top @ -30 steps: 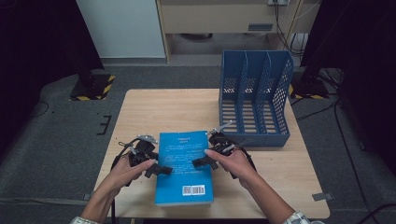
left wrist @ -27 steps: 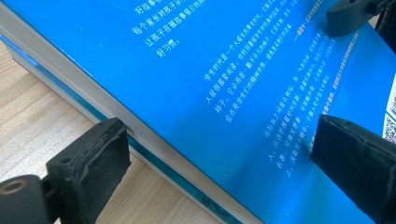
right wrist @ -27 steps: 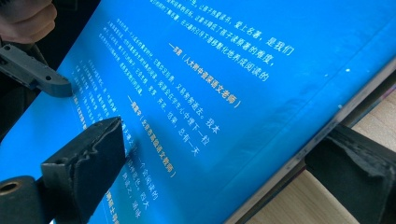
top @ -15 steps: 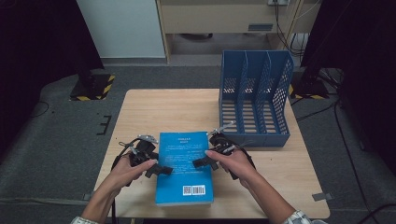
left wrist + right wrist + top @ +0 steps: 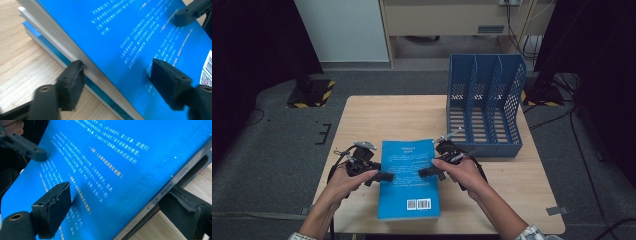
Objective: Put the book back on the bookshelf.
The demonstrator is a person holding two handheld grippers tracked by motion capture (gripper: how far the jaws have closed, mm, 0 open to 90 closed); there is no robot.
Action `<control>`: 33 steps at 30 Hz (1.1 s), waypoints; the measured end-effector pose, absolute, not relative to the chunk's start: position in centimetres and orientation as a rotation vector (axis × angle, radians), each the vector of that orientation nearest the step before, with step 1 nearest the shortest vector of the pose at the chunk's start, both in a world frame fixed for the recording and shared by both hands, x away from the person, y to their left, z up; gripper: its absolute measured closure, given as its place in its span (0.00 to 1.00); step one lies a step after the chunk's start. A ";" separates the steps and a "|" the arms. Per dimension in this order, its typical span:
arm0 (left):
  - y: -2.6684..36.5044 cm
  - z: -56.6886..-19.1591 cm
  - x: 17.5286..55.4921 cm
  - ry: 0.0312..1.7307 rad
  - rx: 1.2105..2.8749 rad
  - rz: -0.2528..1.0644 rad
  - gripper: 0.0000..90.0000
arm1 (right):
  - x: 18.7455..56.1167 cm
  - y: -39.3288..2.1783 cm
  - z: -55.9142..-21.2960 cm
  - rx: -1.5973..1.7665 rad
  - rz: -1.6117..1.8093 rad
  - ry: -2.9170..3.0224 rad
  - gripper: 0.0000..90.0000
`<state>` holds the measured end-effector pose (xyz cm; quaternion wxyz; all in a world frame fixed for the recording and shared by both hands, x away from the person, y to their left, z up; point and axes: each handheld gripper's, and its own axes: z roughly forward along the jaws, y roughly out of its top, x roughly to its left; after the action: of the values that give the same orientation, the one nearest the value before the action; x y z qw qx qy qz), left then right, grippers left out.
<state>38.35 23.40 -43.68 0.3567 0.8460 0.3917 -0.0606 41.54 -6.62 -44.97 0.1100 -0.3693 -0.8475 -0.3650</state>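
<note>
Here's the blue book [image 5: 408, 180], lying flat on the near half of the wooden table [image 5: 377, 115] with its back cover and barcode facing up, and a gripper on either side of it. The left gripper [image 5: 379, 176] comes in over the book's left edge; its jaws have just been closing, and in the left gripper view one pad rests on the blue cover [image 5: 140, 37] while the other sits against the page edge below, so the book's upper part is between them, though I can't tell how firmly they press. Over on the other side, the right gripper [image 5: 428, 172] straddles the right edge, its jaws also just narrowing: one pad on the cover, the other under the spine edge, pinching the book. The blue file rack [image 5: 484, 107] stands at the table's far right, well apart from the book.
</note>
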 end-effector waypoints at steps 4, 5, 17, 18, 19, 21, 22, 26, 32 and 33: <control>23.7 -43.3 38.3 1.017 2.171 -0.145 0.44 | 41.6 -6.6 -44.8 -1.081 -1.066 -2.496 0.15; 23.7 -43.2 38.3 1.019 2.173 -0.144 0.45 | 41.6 -6.6 -44.7 -1.079 -1.066 -2.497 0.15; 24.1 -42.1 38.7 1.033 2.167 -0.100 0.55 | 42.3 -6.6 -43.5 -1.093 -1.144 -2.492 0.24; 24.1 -42.0 38.7 1.030 2.169 -0.093 0.55 | 42.4 -6.6 -43.4 -1.088 -1.144 -2.496 0.25; 24.1 -42.0 38.7 1.030 2.169 -0.093 0.55 | 42.4 -6.6 -43.4 -1.088 -1.144 -2.496 0.25; 24.1 -41.7 38.8 1.028 2.175 -0.079 0.56 | 42.4 -6.5 -43.2 -1.078 -1.158 -2.497 0.26; 24.1 -41.5 38.8 1.023 2.175 -0.075 0.56 | 42.5 -6.4 -42.9 -1.071 -1.166 -2.487 0.27; 24.3 -41.4 39.0 1.023 2.170 -0.083 0.58 | 42.7 -6.2 -42.7 -1.061 -1.172 -2.486 0.27; 24.5 -41.4 39.1 1.023 2.166 -0.099 0.60 | 42.8 -5.9 -42.6 -1.057 -1.148 -2.505 0.27; 24.5 -41.4 39.1 1.023 2.166 -0.099 0.60 | 42.8 -5.9 -42.6 -1.057 -1.148 -2.505 0.27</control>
<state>39.14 24.52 -41.44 0.3637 0.8416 0.3974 -0.0385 42.76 -5.86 -42.56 0.0950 -0.3566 -0.8450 -0.3871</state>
